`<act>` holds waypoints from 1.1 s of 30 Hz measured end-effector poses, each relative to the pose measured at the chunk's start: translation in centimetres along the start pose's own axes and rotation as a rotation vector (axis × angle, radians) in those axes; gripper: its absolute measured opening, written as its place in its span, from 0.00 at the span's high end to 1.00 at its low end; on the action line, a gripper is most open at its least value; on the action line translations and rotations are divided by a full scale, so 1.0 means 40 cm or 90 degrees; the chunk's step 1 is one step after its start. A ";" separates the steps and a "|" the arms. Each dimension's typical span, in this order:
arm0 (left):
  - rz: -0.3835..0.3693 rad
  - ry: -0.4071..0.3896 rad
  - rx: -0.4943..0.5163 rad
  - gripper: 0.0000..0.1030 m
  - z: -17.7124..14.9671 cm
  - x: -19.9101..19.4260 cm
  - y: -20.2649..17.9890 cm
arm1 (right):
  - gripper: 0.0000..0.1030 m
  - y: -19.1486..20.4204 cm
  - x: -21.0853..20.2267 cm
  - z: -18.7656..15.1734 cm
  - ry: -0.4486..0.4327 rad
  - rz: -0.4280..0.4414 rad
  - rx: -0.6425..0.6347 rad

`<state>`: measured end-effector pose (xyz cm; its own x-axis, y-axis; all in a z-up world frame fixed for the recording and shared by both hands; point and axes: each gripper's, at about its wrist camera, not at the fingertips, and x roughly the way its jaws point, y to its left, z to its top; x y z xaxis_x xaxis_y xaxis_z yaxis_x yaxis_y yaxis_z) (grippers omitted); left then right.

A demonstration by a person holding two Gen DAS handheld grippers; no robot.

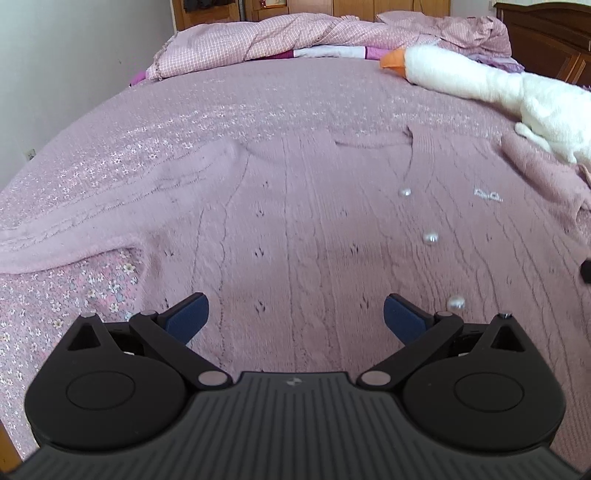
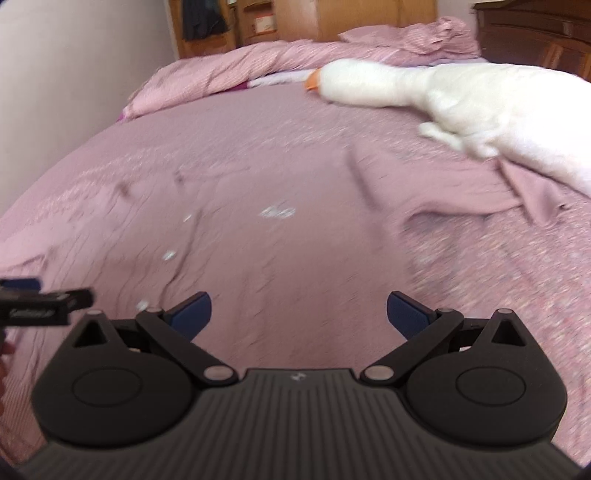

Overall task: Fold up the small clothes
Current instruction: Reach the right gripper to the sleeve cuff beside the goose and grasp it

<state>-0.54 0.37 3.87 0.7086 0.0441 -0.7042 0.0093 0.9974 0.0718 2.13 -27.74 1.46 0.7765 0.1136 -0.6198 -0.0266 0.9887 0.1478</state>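
A pink knitted cardigan [image 1: 314,221] with pearl buttons [image 1: 430,237] lies flat, front up, on the bed. One sleeve [image 1: 110,225] stretches out to the left. The other sleeve [image 2: 461,192] lies bunched by the toy goose. My left gripper [image 1: 295,317] is open and empty, hovering over the cardigan's lower body. My right gripper [image 2: 299,314] is open and empty over the cardigan's [image 2: 277,258] right half. The left gripper's fingers show at the left edge of the right wrist view [image 2: 44,301]. The right wrist view is blurred.
The bed has a pink floral cover [image 1: 221,107]. A white plush goose [image 1: 498,88] lies at the right, also in the right wrist view [image 2: 424,88]. A crumpled pink duvet [image 1: 277,33] is at the head. A wall [image 1: 55,74] is on the left, dark furniture [image 1: 546,37] at the right.
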 end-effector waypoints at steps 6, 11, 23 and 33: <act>0.003 0.000 -0.005 0.00 0.016 -0.007 -0.004 | 0.00 -0.108 0.003 0.047 -0.030 -0.054 0.010; 0.006 0.003 -0.003 0.00 0.019 -0.002 -0.012 | 0.00 -0.194 0.034 0.074 -0.041 -0.082 0.028; 0.034 0.010 0.003 0.00 0.027 0.014 -0.012 | 0.00 -0.353 0.121 0.116 -0.060 -0.192 -0.019; 0.051 0.025 0.014 0.00 0.028 0.037 -0.025 | 0.09 -0.480 0.209 0.134 -0.034 -0.230 0.026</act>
<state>1.29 -0.61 3.56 0.6792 0.1272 -0.7228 -0.0308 0.9889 0.1450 12.50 -46.29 -2.43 0.7630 -0.2480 -0.5969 0.2790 0.9594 -0.0419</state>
